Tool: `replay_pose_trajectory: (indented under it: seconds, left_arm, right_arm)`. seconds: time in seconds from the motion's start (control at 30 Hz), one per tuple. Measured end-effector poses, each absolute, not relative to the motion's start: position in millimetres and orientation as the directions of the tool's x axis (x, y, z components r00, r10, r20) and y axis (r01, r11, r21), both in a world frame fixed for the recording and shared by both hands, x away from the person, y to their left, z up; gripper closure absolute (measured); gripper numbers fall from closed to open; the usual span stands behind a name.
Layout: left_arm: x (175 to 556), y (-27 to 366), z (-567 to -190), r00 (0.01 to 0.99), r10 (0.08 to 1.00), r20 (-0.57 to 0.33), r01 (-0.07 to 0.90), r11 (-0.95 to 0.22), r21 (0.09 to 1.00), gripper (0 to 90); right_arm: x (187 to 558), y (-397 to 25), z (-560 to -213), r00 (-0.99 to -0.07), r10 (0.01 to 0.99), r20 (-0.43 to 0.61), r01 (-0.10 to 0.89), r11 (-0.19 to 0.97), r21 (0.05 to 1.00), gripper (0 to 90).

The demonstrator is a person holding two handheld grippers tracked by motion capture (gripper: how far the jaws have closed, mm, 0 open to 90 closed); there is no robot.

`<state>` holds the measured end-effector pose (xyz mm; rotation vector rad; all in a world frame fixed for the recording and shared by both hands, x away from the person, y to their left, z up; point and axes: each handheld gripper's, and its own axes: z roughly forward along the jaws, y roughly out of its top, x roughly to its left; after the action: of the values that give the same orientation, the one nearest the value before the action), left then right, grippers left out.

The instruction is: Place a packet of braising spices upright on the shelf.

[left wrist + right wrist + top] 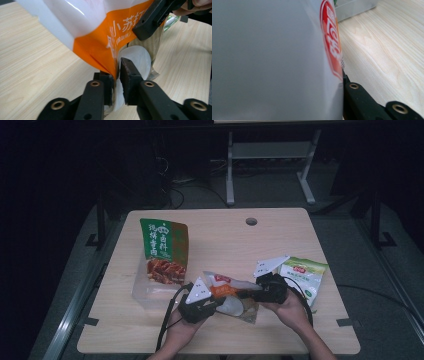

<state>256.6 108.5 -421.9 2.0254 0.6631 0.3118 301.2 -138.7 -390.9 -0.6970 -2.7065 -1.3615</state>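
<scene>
- On the wooden table (300, 235), toward its left side, a clear plastic container (145, 292) holds a green and brown food pouch (164, 251) that stands upright, leaning back a little; bare wood lies between the container and the table's left edge.
- Just right of the container, near the front edge, the left gripper (212, 302) is held in the person's left hand (180, 325). In the left gripper view its jaws are pressed together on the lower edge of the orange and white snack bag (100, 37).
- That bag (231, 292) is lifted between both grippers at the table's front middle, with a clear window at its lower part.
- Right of the bag, the right gripper (250, 295) meets the bag's other end; the left gripper view shows its black jaw on the bag's upper edge, clamped on it. In the right gripper view the bag's white side lies hard against one jaw.
- Furthest right, a pale green and white packet (305, 275) lies flat near the right edge, just beside the right hand (290, 307).
- Back half of the table is open wood, with a round cable hole (251, 221) near the far edge.
</scene>
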Motion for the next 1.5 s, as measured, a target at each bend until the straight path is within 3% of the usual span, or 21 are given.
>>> replay_pose_trajectory:
  seconds: [0.17, 0.47, 0.8, 1.5]
  left_arm:
    - [254.9, 111.0, -421.3, 0.818, 0.573, -0.049, 0.336, -0.407, 0.849, 66.5]
    - [249.8, 114.5, -419.9, 0.815, 0.578, -0.049, 0.341, -0.408, 0.847, 59.6]
    - [245.0, 117.5, -417.6, 0.833, 0.553, -0.033, 0.316, -0.426, 0.847, 52.1]
    - [241.2, 118.6, -420.3, 0.853, 0.520, -0.045, 0.306, -0.428, 0.850, 45.5]
  right_arm:
    - [300.8, -145.4, -385.9, -0.890, 0.399, 0.219, 0.409, 0.491, 0.769, 90.0]
    - [308.4, -154.0, -375.4, -0.871, 0.447, 0.203, 0.422, 0.471, 0.775, 90.0]
    - [343.7, -146.4, -350.6, -0.859, 0.474, 0.194, 0.423, 0.445, 0.789, 90.0]
    - [419.2, -98.1, -315.8, -0.870, 0.458, 0.181, 0.402, 0.448, 0.798, 90.0]
